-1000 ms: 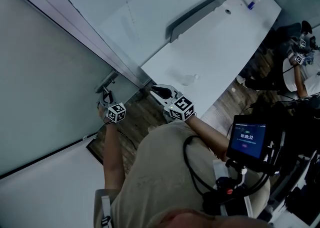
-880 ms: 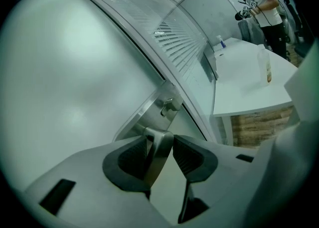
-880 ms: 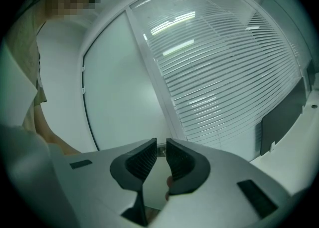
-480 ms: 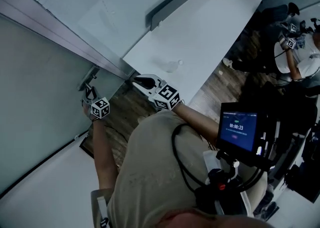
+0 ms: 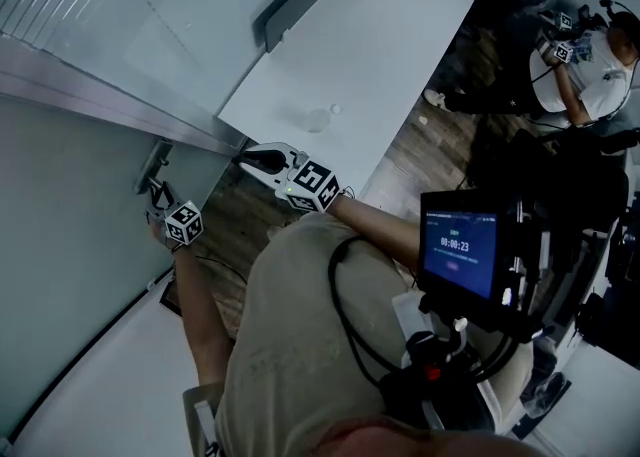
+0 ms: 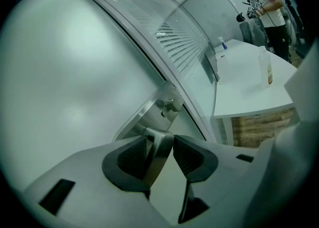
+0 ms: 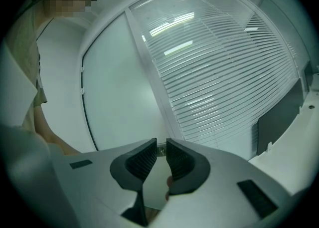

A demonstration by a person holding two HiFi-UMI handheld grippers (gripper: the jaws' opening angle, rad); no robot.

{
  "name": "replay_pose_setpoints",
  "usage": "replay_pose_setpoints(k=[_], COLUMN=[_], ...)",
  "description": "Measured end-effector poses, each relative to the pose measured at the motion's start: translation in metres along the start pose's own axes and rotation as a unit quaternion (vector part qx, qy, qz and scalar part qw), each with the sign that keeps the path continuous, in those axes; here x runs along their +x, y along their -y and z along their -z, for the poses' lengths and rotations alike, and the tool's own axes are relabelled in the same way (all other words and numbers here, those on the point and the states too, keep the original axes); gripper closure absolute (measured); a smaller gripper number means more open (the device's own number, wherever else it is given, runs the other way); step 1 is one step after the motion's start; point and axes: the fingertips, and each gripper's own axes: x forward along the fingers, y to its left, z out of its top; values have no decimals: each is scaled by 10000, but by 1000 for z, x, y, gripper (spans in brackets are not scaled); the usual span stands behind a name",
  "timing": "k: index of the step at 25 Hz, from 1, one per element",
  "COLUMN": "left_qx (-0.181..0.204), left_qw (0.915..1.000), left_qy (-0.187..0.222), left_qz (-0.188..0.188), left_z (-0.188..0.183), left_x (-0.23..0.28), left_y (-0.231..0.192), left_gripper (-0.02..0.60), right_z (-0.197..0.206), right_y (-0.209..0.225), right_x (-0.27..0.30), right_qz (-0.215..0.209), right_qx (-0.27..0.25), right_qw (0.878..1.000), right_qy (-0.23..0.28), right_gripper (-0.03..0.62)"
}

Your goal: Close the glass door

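Left gripper: the left gripper [image 6: 159, 143] was about half closed, its pads pressed on the metal door handle [image 6: 157, 158]; it pointed somewhat downward.
Right gripper: the right gripper [image 7: 161, 148] had its jaws nearly together with only a thin slit between, nothing in them; it hung just to the right of the left gripper and touched nothing that I could see.
Glass door: the frosted glass door [image 6: 75, 72] filled the space ahead of and to the left of the left jaws; its handle plate [image 6: 167, 106] sat just beyond the fingertips; whether the door had already met the door frame [image 5: 100, 100] I could not tell.
Slip risk: the lever looked smooth and lay aslant between the pads; a hard shove could likely have let it slide out.
Lever risk: pressing down instead of pushing might have turned the handle and kept the latch from catching.
Pinch risk: the idle right gripper was close to the frame edge; it could have been caught if the door swung fast.
Nearby: a white table [image 5: 400, 35] stood beyond the right gripper, with a bottle [image 6: 266, 65] on it; blinds [image 7: 214, 72] showed behind glass ahead of the right jaws.
In the way: nothing visible lay between the door and the frame.
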Motion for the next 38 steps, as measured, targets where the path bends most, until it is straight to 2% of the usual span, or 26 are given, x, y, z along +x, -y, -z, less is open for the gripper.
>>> replay_pose_setpoints(k=[21, 38], left_qx=[-23, 103], left_qw=[9999, 9989], left_qy=[108, 253], left_qz=[-84, -369], left_z=[6, -2], left_x=[-10, -14], left_y=[0, -3], left_gripper=[410, 410], right_z=[-6, -11], right_y=[4, 4], right_x=[1, 6], right_qz=[59, -68], right_qx=[-11, -124], right_qw=[10000, 9999], right_qy=[58, 18], right_gripper=[528, 528])
